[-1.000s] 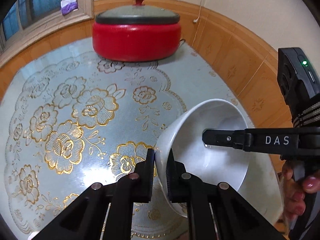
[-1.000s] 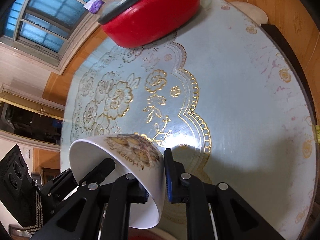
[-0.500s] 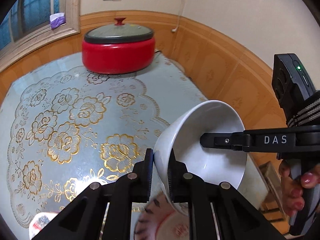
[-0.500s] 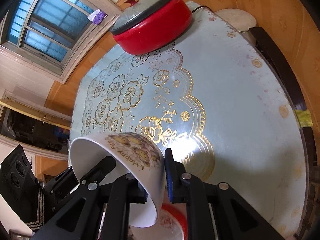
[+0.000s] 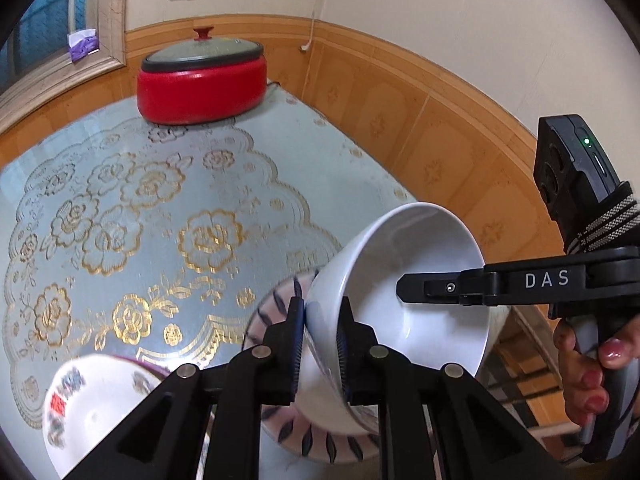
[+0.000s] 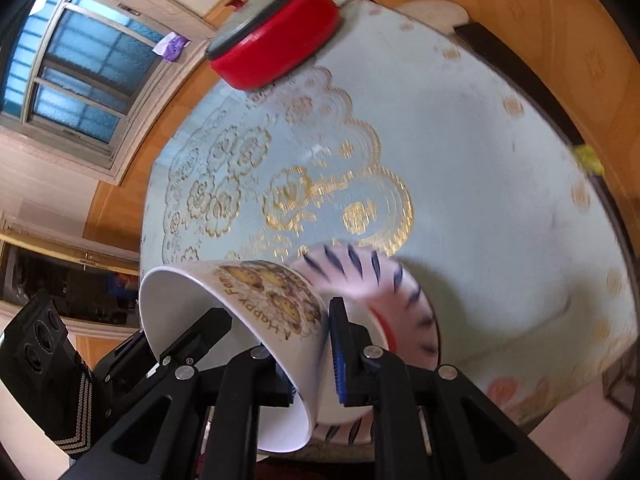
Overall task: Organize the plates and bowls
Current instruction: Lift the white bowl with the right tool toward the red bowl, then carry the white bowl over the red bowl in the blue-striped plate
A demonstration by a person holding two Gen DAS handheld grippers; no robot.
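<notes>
A white bowl [image 5: 404, 280] with a "Happy Family" picture on its outside [image 6: 272, 300] is held tilted in the air by both grippers. My left gripper [image 5: 320, 344] is shut on its near rim. My right gripper [image 6: 308, 340] is shut on the opposite rim, one finger [image 5: 436, 288] inside the bowl. Below the bowl lies a white plate with dark blue leaf marks [image 5: 280, 428], also seen in the right wrist view [image 6: 384, 280]. Another white bowl with a coloured pattern [image 5: 92, 400] sits at the near left.
A red electric pot with a glass lid [image 5: 200, 76] stands at the far end of the table [image 5: 120, 200], which has a pale blue cloth with gold flowers. Wood-panelled wall runs along the right side. The table's right edge [image 6: 540, 92] is close.
Both grippers have drawn back toward the near table edge with the bowl. The leaf-marked plate and the patterned bowl have come into view below.
</notes>
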